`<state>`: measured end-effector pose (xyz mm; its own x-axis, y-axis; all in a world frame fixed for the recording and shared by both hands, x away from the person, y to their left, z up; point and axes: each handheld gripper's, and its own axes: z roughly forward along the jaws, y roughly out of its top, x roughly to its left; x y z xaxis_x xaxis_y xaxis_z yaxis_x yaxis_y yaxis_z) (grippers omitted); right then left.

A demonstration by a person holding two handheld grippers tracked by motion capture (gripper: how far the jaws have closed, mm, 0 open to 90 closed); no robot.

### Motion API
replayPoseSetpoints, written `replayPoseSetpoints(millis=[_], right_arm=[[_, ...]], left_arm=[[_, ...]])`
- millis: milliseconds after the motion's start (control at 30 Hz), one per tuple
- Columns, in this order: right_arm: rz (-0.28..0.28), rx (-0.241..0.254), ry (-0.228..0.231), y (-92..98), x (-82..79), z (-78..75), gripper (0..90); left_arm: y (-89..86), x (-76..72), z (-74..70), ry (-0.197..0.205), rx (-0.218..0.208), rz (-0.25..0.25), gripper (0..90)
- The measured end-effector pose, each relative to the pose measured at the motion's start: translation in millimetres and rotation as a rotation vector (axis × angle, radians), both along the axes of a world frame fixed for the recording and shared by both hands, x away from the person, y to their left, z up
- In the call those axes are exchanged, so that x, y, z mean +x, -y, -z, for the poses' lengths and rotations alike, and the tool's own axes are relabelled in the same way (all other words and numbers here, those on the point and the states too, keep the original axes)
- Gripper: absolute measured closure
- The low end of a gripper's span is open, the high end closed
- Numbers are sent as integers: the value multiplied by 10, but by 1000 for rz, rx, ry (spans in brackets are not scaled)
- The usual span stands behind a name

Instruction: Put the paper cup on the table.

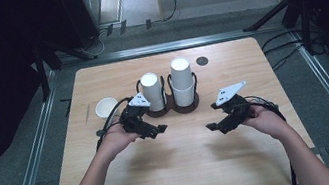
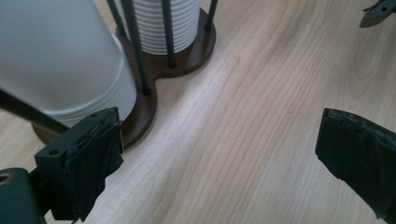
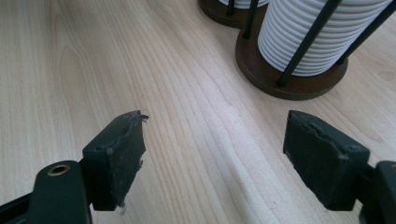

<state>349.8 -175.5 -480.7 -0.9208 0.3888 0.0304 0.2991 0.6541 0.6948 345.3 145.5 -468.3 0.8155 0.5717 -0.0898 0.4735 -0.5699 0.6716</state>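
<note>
**Both grippers open and empty in front of the cup holder**

The left gripper (image 1: 158, 130) hovers low over the desk (image 1: 185, 165), jaws spread wide with nothing between them. Just beyond its left jaw stands the dark wooden cup holder (image 2: 187, 58), whose near stack of white paper cups (image 2: 65, 60) rises close beside that jaw. The right gripper (image 1: 214, 127) is likewise open and empty, with the holder's other cup stack (image 3: 322, 32) ahead of its right jaw, inside thin black rods. A single white cup (image 1: 106, 107) sits on the desk behind the left gripper, apart from the holder.
</note>
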Motion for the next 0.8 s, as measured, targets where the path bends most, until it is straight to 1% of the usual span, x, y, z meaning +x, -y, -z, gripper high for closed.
replayPoseSetpoints(millis=[67,100,167,300,400,567,667,733,800], right_arm=[[-5,-1,2,-16,-4,7,207],[-8,-2,1,-23,-7,9,207],[-8,-2,-5,-35,-13,15,207],[-11,-1,-15,-60,-32,20,206],[-17,1,-1,-82,-41,16,206],[-27,11,-3,-130,-58,11,205],[-31,17,-6,-157,-67,12,205],[-32,31,-8,-171,-73,6,205],[-26,40,-2,-186,-79,-6,205]], left_arm=[[51,-8,12,6,12,9,11],[75,-10,18,9,14,11,11],[119,-9,27,-2,8,19,11],[204,-28,37,9,11,24,11],[254,-39,38,14,6,33,11],[316,-51,44,28,-2,27,11],[342,-49,58,17,5,27,11],[356,-49,67,24,20,26,11],[360,-50,84,31,12,12,11]])
